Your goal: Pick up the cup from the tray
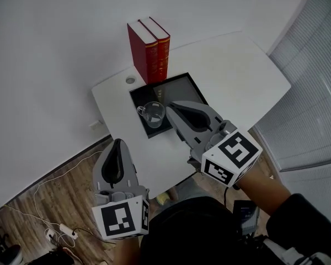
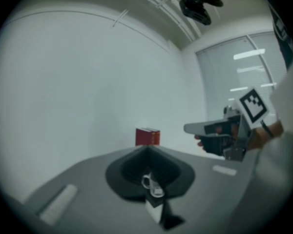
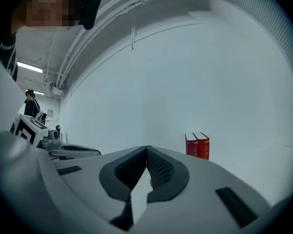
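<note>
On the white table (image 1: 237,65), at the 12 o'clock side of my head view, the black tray (image 1: 183,85) lies just in front of two upright red books (image 1: 150,48). The clear glass cup (image 1: 152,112) stands upright inside the tray, toward its 7 o'clock corner, with its handle turned to about 9 o'clock.

As I judge it, the task has barely begun. The cup rests on the tray, nothing grips it, and the whole pick is left: spread a pair of jaws, bring them round the cup wall or handle, close, and lift clear.

The right gripper (image 1: 170,105) is the nearer one. It reaches in over the tray from 5 o'clock, and its tips sit just beside the cup rim, with the cup at roughly 8 to 9 o'clock from them. Its jaws are pressed together with nothing between them, as its own view shows the pads meeting at the tip. I cannot tell whether the tips touch the glass, or how far above the tray they hang.

The left gripper (image 1: 118,142) hangs off the table's near edge, over the wooden floor (image 1: 55,203), well apart from the tray. The cup lies between 1 and 2 o'clock from its tips, and its own view looks almost straight at the cup. Its jaws are closed too and empty.

Since both pairs are closed, I judge that the chosen gripper must spread its jaws before the cup can be taken.
</note>
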`<state>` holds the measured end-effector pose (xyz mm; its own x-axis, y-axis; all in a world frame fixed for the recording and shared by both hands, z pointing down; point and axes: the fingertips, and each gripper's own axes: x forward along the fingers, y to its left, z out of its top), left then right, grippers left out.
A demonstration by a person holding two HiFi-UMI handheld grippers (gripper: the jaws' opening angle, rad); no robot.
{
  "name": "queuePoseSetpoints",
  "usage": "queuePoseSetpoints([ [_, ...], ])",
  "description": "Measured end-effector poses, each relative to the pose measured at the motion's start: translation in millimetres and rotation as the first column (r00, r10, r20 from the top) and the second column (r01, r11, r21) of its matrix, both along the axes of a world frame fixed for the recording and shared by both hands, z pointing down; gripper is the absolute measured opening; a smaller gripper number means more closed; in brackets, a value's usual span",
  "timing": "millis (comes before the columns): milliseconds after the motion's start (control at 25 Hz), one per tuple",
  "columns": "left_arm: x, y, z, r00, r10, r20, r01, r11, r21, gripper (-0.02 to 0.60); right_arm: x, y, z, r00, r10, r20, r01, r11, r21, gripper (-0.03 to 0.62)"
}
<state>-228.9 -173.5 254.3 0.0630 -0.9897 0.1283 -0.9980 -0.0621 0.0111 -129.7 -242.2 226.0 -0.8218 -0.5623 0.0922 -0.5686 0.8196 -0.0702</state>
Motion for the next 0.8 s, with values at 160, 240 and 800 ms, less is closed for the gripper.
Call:
queuePoseSetpoints([
  [160, 5.4, -15.1, 12.9, 1.0, -0.008, 0.003, 0.008, 1.0, -0.024, 0.002, 4.5, -17.2, 8.7, 1.0, -0.009, 0.002, 0.009, 1.0, -0.026, 0.014],
  [240, 6.9, -21.8, 18.7, 1.0, -0.005, 0.004, 0.005, 0.999, -0.033, 0.002, 5.8, -24.6, 12.8, 1.0, -0.013, -0.002, 0.013, 0.999, -0.037, 0.014],
  [800, 15.0, -56.0, 50.9, 1.0, -0.014, -0.002, 0.013, 0.996, -0.085, 0.002, 14.5, -55.8, 37.1, 0.999, -0.027, -0.035, 0.024, 0.996, -0.082, 0.014],
])
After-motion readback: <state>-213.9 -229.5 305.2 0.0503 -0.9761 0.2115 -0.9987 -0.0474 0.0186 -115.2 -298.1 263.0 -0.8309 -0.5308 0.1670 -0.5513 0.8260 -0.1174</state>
